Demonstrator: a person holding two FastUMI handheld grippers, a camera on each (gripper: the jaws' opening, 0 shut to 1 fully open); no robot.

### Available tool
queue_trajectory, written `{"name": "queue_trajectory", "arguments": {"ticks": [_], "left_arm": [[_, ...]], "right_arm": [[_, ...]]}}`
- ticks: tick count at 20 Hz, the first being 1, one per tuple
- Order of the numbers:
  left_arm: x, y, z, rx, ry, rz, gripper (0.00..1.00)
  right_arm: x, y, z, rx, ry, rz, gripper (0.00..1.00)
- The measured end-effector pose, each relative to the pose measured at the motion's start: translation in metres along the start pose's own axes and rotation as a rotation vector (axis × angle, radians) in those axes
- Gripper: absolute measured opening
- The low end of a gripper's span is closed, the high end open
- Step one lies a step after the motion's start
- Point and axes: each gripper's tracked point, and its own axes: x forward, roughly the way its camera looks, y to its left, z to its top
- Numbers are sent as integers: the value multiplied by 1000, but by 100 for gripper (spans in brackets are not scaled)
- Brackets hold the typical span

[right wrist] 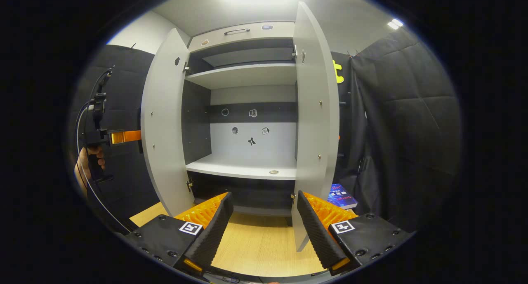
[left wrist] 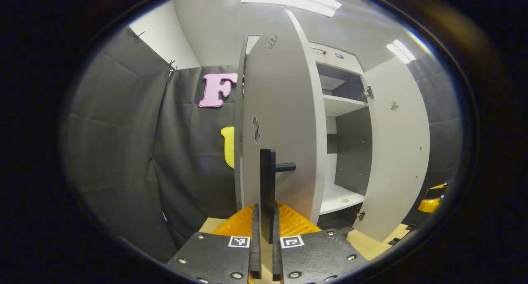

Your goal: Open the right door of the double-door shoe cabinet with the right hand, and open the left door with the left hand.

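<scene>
In the left gripper view, the left gripper point(left wrist: 264, 242) has its two fingers drawn together on the lower end of a black bar-shaped door handle point(left wrist: 267, 185), the pads pressed against either side of it. That handle is fixed by a short black peg to the pale grey flat-panel left door point(left wrist: 284, 123) of the tall grey double-door shoe cabinet point(left wrist: 336, 106); the door stands swung out from the cabinet, seen almost edge-on. Past it, a white shelf and the dark inner wall of the cabinet show, and farther right the pale grey right door point(left wrist: 396, 152) stands open too, hanging from its metal hinges.

In the right gripper view, the right gripper point(right wrist: 264, 222) hovers in front of the cabinet point(right wrist: 247, 94) with its fingers wide apart and nothing between them. Both doors stand open: the left door point(right wrist: 163, 123) is swung out on the left of the picture and the right door point(right wrist: 315, 119) on the right, baring white shelves and a grey back panel with small stickers. Beyond the left door's outer edge, the other gripper and the hand point(right wrist: 88, 160) holding it show by the black cloth wall. The cabinet stands on a light wooden floor point(right wrist: 260, 247), and a blue book point(right wrist: 342, 197) lies low beside the right door
</scene>
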Motion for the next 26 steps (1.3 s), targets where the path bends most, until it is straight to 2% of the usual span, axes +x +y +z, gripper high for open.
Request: {"name": "queue_trajectory", "arguments": {"ticks": [1, 2, 4, 5, 6, 7, 9, 10, 12, 13, 15, 16, 17, 18, 20, 21, 23, 24, 26], "left_arm": [[1, 4, 1, 7, -7, 13, 12], [2, 8, 2, 12, -17, 30, 12], [5, 12, 3, 6, -22, 52, 12], [2, 16, 4, 11, -23, 84, 14], [-4, 25, 7, 30, -28, 125, 12], [3, 37, 3, 45, -30, 163, 4], [6, 21, 1, -38, -26, 110, 0], [5, 16, 2, -49, -27, 103, 4], [-2, 22, 3, -18, -44, 105, 4], [1, 23, 2, -10, -53, 98, 0], [-1, 24, 1, 1, -58, 85, 4], [-3, 25, 1, 2, -56, 91, 4], [-6, 25, -1, -4, -51, 102, 0], [-9, 23, -2, -18, -44, 110, 0], [-18, 20, -6, -47, -45, 136, 4], [-23, 18, -8, -54, -44, 154, 0], [-30, 12, -13, -61, -37, 163, 0], [-33, 9, -15, -55, -32, 160, 0], [-40, 12, -18, -18, -23, 180, 4]], "right_arm": [[1, 4, 0, -1, 0, 6, 92], [3, 7, 0, -4, 1, 11, 97], [4, 12, 1, -13, -1, 17, 97], [5, 15, 0, -17, -1, 21, 92], [6, 18, 1, -19, -1, 26, 92], [6, 21, 1, -20, 0, 28, 97], [7, 25, 3, -20, -1, 27, 97], [6, 27, 3, -21, -3, 23, 92], [4, 33, 6, -21, -17, 7, 98], [2, 33, 7, -25, -21, -4, 98], [-1, 30, 9, -39, -33, -31, 93], [-5, 29, 10, -45, -45, -43, 98], [-7, 28, 12, -45, -55, -46, 99], [-10, 28, 12, -42, -63, -42, 96], [-15, 24, 19, -45, -99, -40, 99], [-18, 20, 24, -46, -118, -45, 100], [-25, 11, 26, -51, -138, -36, 99], [-29, 6, 28, -53, -148, -38, 96], [-35, -3, 28, -49, -161, -40, 99]]}}
